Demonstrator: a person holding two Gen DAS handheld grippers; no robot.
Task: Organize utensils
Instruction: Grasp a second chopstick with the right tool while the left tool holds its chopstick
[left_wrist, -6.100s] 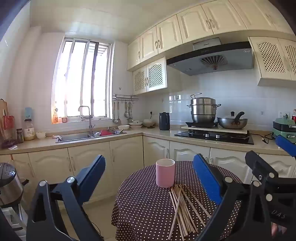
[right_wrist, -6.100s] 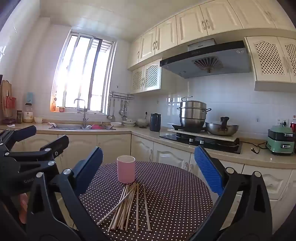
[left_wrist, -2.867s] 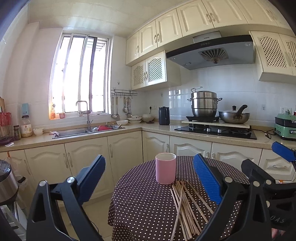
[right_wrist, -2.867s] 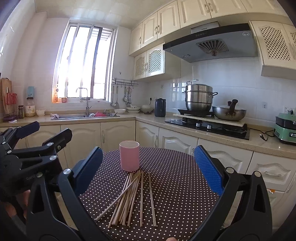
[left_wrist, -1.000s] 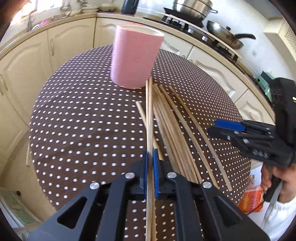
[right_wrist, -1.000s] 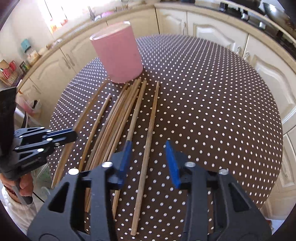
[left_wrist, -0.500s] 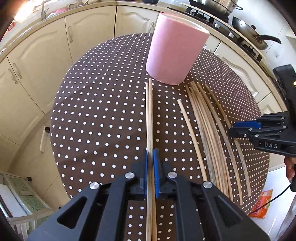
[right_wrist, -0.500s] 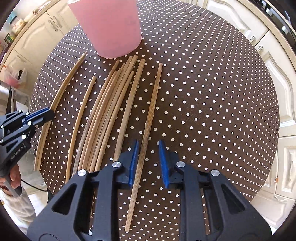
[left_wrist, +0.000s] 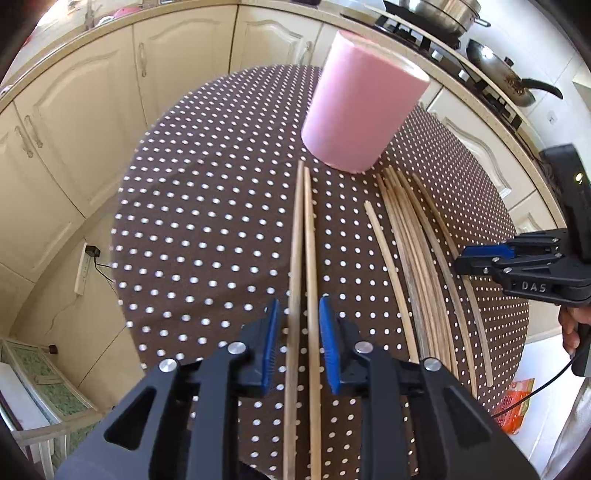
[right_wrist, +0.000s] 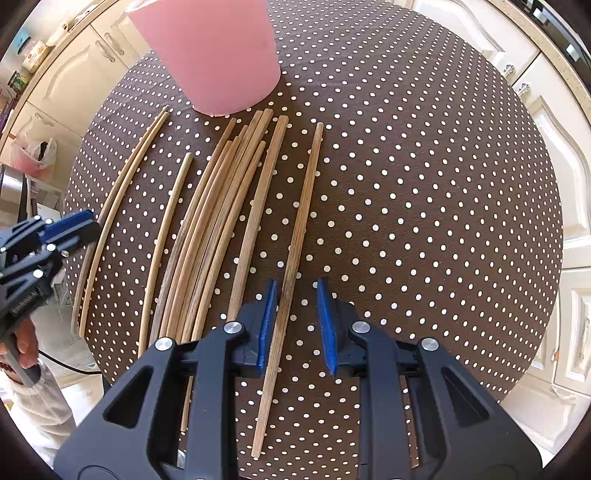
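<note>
The left gripper (left_wrist: 297, 341) is opening, its jaws flanking a pair of pale wooden chopsticks (left_wrist: 303, 266). The right gripper (right_wrist: 293, 325), jaws narrowly apart, straddles one long wooden chopstick (right_wrist: 295, 254) below the pink cylindrical cup (right_wrist: 210, 51).

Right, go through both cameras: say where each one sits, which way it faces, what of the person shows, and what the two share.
Left wrist: sits on the left gripper, looking steeply down along its fingers at two chopsticks between opening jaws; the right gripper and a hand show at right.
Right wrist: sits on the right gripper, facing straight down over one chopstick; the left gripper and a hand show at left.
Shared: the pink cup, the dotted table, the chopstick bundle.
</note>
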